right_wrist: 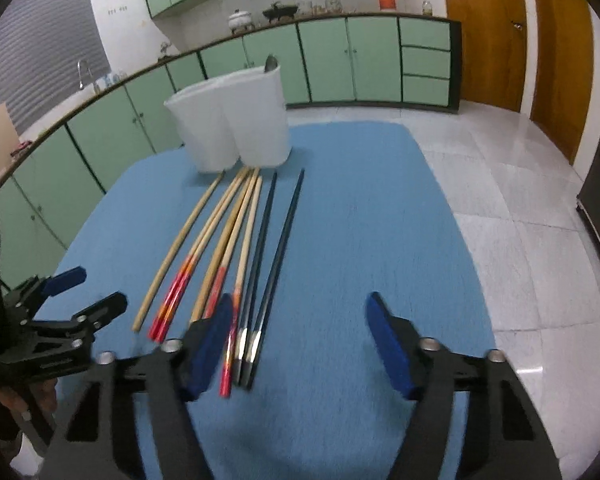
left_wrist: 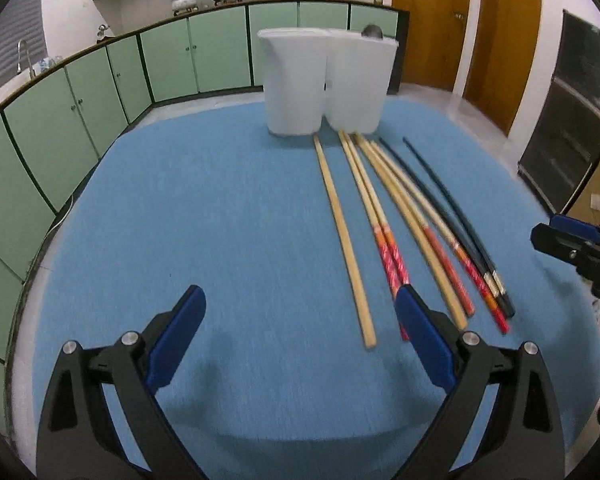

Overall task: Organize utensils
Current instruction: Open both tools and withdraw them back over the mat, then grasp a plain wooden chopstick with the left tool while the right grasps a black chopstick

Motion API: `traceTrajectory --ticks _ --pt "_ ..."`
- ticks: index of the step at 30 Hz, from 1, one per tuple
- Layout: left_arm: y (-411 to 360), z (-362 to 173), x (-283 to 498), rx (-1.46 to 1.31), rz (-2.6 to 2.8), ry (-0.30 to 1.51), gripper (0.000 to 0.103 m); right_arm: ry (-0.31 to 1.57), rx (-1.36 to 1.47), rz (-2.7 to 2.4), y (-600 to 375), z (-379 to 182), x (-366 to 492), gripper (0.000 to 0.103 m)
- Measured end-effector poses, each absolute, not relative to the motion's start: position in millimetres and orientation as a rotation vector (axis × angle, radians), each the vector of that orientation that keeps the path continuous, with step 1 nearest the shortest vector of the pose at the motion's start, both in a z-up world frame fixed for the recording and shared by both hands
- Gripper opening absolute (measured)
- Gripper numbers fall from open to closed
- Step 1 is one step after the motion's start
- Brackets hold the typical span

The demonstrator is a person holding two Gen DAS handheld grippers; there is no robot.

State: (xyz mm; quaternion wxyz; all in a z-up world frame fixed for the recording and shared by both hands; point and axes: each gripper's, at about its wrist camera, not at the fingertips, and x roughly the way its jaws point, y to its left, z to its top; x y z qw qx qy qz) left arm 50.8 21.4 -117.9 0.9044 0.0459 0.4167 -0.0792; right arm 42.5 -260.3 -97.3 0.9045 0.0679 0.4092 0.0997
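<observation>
Several chopsticks lie side by side on the blue mat [left_wrist: 220, 220]: a plain bamboo stick [left_wrist: 346, 240], bamboo ones with red ends [left_wrist: 392, 256], and two black ones [left_wrist: 456, 220]. Two white holder cups [left_wrist: 296, 80] [left_wrist: 358, 80] stand at the far edge; a spoon tip [left_wrist: 372, 31] pokes from the right one. My left gripper [left_wrist: 300, 320] is open above the mat, near the chopsticks' near ends. My right gripper [right_wrist: 300, 320] is open, over the black chopsticks' [right_wrist: 268, 264] ends. The cups [right_wrist: 228, 128] also show in the right wrist view.
The other gripper shows at the right edge in the left wrist view [left_wrist: 572, 248] and at the left edge in the right wrist view [right_wrist: 52, 320]. Green kitchen cabinets [left_wrist: 80, 100] curve behind the table. White tiled floor [right_wrist: 500, 184] lies to the right.
</observation>
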Motion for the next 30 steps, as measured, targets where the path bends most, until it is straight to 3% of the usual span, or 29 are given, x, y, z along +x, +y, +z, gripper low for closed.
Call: traceTrajectory --ticks 2,4,6,22,30 --pt "19 -123 49 0.106 -0.157 0.882 0.088 0.869 0.134 0.214 -259 -100 38 0.057" --pt "19 -127 50 0.100 -0.161 0.905 0.076 0.895 0.111 0.222 -256 -105 34 0.052" --pt "21 -131 51 0.086 -0.157 0.932 0.073 0.915 0.106 0.235 -254 -108 31 0.049" --pt "19 -127 48 0.060 -0.157 0.916 0.071 0.980 0.019 0.259 -237 -129 27 0.037" --pt "13 -126 42 0.072 -0.171 0.914 0.072 0.962 0.060 0.197 -260 -125 28 0.037"
